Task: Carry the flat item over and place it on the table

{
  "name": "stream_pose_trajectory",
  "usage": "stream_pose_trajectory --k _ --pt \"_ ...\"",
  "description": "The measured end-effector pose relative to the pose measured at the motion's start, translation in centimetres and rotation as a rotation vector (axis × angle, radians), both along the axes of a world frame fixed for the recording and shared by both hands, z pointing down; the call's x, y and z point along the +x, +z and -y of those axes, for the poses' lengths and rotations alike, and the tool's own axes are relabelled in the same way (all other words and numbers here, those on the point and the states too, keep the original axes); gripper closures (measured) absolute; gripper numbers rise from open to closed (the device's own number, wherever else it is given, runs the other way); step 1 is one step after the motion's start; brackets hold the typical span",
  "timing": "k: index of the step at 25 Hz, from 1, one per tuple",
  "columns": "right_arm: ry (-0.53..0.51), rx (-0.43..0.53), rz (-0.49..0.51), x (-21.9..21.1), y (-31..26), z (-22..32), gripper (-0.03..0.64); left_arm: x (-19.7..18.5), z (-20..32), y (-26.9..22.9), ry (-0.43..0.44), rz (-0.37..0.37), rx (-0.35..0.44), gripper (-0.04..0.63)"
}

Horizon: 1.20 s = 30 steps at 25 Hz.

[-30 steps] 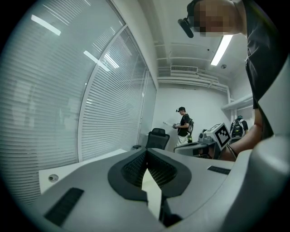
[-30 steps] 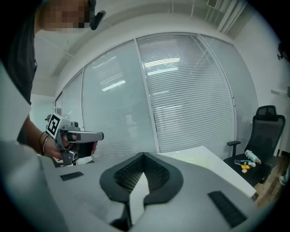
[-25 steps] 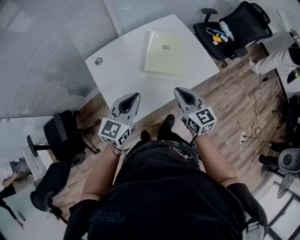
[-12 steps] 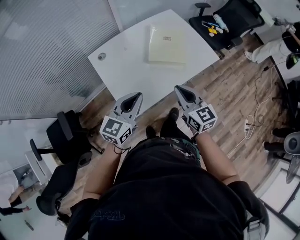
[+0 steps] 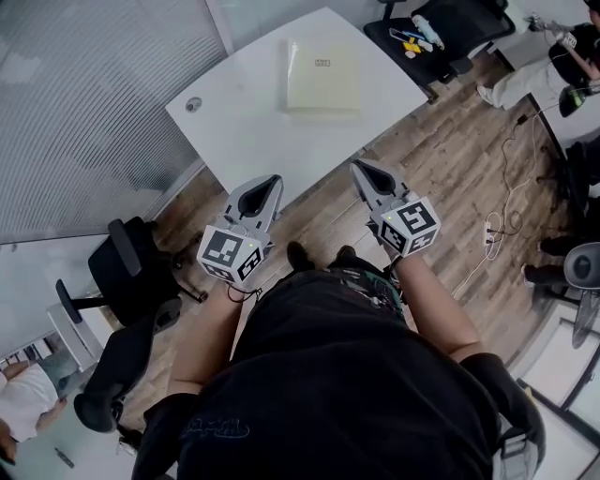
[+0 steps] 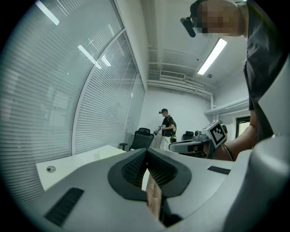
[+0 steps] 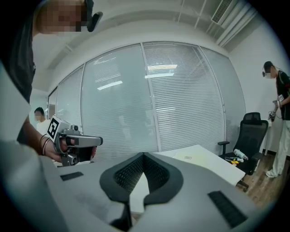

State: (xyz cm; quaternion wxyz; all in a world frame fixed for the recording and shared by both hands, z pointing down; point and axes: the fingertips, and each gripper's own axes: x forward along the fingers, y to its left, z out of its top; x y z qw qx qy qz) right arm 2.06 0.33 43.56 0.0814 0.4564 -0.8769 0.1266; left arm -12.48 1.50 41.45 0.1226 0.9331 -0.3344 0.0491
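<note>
The flat item (image 5: 323, 75) is a pale yellow sheet-like pack lying on the white table (image 5: 244, 131), far ahead of both grippers. It also shows in the left gripper view (image 6: 110, 153) and in the right gripper view (image 7: 188, 157). My left gripper (image 5: 266, 181) is held over the wooden floor short of the table's near edge, jaws shut with nothing between them. My right gripper (image 5: 360, 167) is beside it at the same height, also shut and holding nothing. Each gripper shows in the other's view: the right gripper (image 6: 181, 146) and the left gripper (image 7: 96, 141).
A black office chair (image 5: 436, 28) with small items on its seat stands past the table's right end. Another black chair (image 5: 131, 272) stands at the left. Cables (image 5: 506, 244) lie on the wooden floor at right. A person (image 5: 553, 66) is at the top right. A glass wall with blinds (image 5: 94, 103) runs along the left.
In the head view the table and the flat item have drifted up and slightly left. Both grippers stay side by side, shut and with nothing in them.
</note>
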Motion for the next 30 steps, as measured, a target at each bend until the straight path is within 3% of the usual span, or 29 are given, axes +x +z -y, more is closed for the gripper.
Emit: stream_pose_trajectory --k 30 --pt "-0.191 0.042 0.011 8.9 -3.3 -11.4 0.595 10.3 -11.3 -1.2 -0.13 0.003 0.036 0.583"
